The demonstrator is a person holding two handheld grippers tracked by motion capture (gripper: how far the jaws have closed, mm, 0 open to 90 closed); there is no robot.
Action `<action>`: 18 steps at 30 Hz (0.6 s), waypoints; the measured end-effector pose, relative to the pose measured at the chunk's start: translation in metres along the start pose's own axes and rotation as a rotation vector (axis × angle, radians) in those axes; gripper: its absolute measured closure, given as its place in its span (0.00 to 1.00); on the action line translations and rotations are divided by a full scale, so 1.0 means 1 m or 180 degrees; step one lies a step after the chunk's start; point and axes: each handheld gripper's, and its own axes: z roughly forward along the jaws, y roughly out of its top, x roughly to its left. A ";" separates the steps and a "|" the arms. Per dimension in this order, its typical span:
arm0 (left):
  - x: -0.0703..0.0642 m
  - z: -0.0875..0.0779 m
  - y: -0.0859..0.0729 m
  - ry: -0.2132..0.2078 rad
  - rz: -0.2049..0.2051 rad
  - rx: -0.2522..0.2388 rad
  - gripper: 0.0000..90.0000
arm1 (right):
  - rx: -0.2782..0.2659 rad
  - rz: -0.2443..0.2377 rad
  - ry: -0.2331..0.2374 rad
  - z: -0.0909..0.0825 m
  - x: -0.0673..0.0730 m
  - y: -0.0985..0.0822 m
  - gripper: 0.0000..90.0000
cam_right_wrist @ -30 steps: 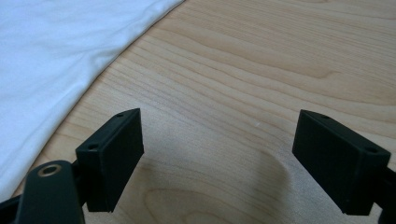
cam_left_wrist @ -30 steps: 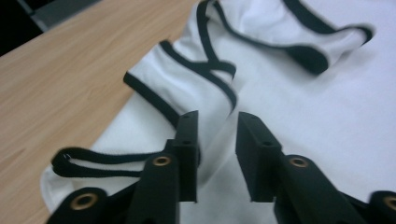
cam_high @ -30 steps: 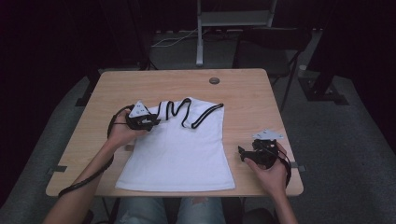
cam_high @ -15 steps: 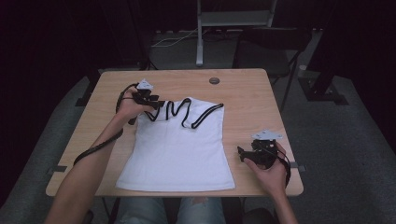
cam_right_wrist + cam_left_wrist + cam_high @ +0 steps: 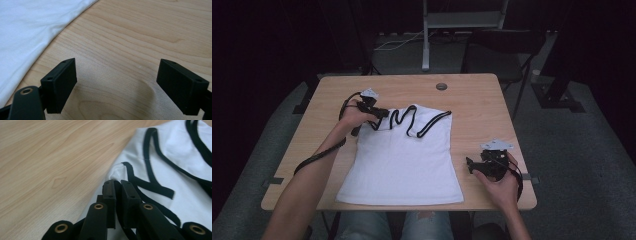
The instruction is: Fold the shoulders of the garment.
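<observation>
A white sleeveless top (image 5: 404, 160) with black-trimmed straps lies flat on the wooden table (image 5: 472, 107), hem toward the near edge. My left gripper (image 5: 381, 113) is at the top's far left shoulder. Its jaws have just been closing and now pinch the fabric and black trim there (image 5: 118, 183). The white cloth (image 5: 175, 177) spreads to the right of those jaws. My right gripper (image 5: 470, 164) rests low over bare wood by the top's right side, jaws wide apart (image 5: 117, 72) with nothing between them. The top's edge (image 5: 22, 30) lies to their left.
A small dark round disc (image 5: 441, 86) sits near the table's far edge. Behind the table stand a dark chair (image 5: 504, 50) and a metal stand (image 5: 426, 45). Bare wood runs along the table's left side (image 5: 312, 135) and far right corner.
My left gripper has moved away from me along the top's left edge to the shoulder strap, and its jaws have closed on the fabric. The right hand has stayed put.
</observation>
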 end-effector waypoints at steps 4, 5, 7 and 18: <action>-0.007 -0.011 -0.001 0.0023 0.0082 -0.0119 0.94 | -0.0016 -0.0002 -0.0003 0.000 0.000 0.000 0.18; -0.009 -0.014 -0.002 0.0026 0.0104 -0.0155 0.94 | -0.0016 -0.0002 -0.0003 0.000 0.000 0.000 0.18; -0.015 -0.023 -0.004 0.0037 0.0131 -0.0257 0.94 | -0.0012 -0.0001 -0.0002 0.000 0.000 0.000 0.18; -0.064 -0.064 -0.043 -0.0094 0.0490 -0.0428 0.91 | 0.0017 -0.0030 -0.0012 0.001 0.001 0.000 0.18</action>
